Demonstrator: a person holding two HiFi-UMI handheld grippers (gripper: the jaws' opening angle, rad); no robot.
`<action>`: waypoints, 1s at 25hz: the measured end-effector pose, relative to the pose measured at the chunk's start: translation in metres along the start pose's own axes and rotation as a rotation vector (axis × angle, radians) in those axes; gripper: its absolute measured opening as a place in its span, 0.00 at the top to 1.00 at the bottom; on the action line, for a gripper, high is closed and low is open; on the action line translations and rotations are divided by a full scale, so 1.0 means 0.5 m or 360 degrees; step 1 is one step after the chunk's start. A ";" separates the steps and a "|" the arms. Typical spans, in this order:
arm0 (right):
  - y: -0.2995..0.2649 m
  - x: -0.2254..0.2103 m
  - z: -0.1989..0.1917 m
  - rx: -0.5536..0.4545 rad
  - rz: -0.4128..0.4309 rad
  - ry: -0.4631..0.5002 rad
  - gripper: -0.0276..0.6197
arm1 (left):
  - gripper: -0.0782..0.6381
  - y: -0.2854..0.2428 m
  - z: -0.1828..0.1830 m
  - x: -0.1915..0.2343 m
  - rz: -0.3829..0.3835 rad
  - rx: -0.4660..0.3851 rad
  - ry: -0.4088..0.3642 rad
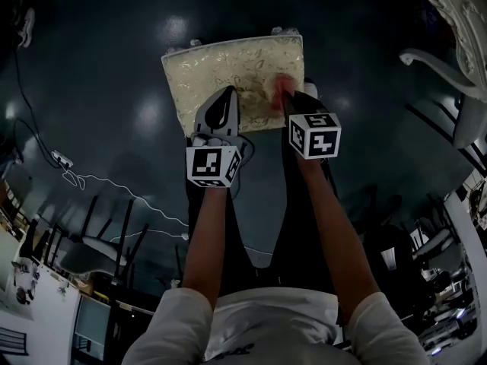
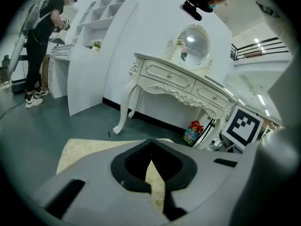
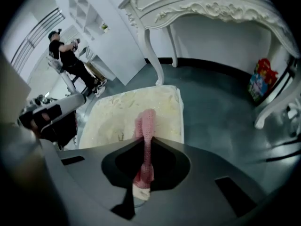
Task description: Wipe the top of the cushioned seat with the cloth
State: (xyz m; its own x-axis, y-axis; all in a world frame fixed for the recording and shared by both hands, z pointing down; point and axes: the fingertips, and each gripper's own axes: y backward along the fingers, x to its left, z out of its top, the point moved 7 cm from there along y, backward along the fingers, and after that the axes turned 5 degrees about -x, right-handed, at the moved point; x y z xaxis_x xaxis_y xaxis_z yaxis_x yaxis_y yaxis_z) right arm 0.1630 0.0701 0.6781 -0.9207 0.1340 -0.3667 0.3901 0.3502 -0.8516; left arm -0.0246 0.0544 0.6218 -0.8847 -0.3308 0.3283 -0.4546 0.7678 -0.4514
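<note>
Currently wiping: right gripper (image 3: 145, 140) is clamped on the pink cloth (image 3: 146, 122), which lies on the cushioned seat (image 3: 115, 113); left gripper (image 2: 151, 149) is closed, empty. Next, presumably: sweep cloth across unwiped top

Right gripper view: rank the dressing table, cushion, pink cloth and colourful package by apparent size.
1. dressing table
2. cushion
3. pink cloth and colourful package look about alike; the cloth sits right at the camera, so unranked.
</note>
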 end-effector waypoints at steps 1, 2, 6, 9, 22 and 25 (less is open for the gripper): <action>0.005 -0.010 0.001 0.0001 -0.0028 0.0048 0.92 | 0.87 -0.003 0.000 -0.003 -0.0003 0.0001 -0.0002; 0.009 -0.020 0.001 0.0002 -0.0046 0.0067 0.92 | 0.87 -0.005 -0.001 -0.005 -0.0006 0.0002 -0.0004; 0.015 -0.037 0.004 0.0010 -0.0115 0.0046 0.92 | 0.87 -0.004 0.007 -0.001 0.0013 -0.0019 0.0049; 0.024 -0.059 0.000 -0.0017 -0.0265 0.0007 0.92 | 0.87 -0.006 0.013 0.009 0.0003 -0.0031 0.0043; 0.025 -0.015 0.024 -0.0124 -0.0370 -0.0149 0.92 | 0.87 0.058 0.059 0.145 0.0126 -0.0095 0.0006; -0.010 0.131 0.021 -0.0128 -0.0175 -0.0124 0.92 | 0.87 0.106 0.078 0.204 0.0203 -0.0134 0.0033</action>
State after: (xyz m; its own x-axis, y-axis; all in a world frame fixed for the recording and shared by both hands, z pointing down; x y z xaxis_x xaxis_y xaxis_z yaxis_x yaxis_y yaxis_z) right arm 0.1011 0.0673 0.6545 -0.9526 0.0197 -0.3036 0.2819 0.4325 -0.8564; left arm -0.1432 0.0399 0.5989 -0.9320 -0.2168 0.2904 -0.3277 0.8465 -0.4196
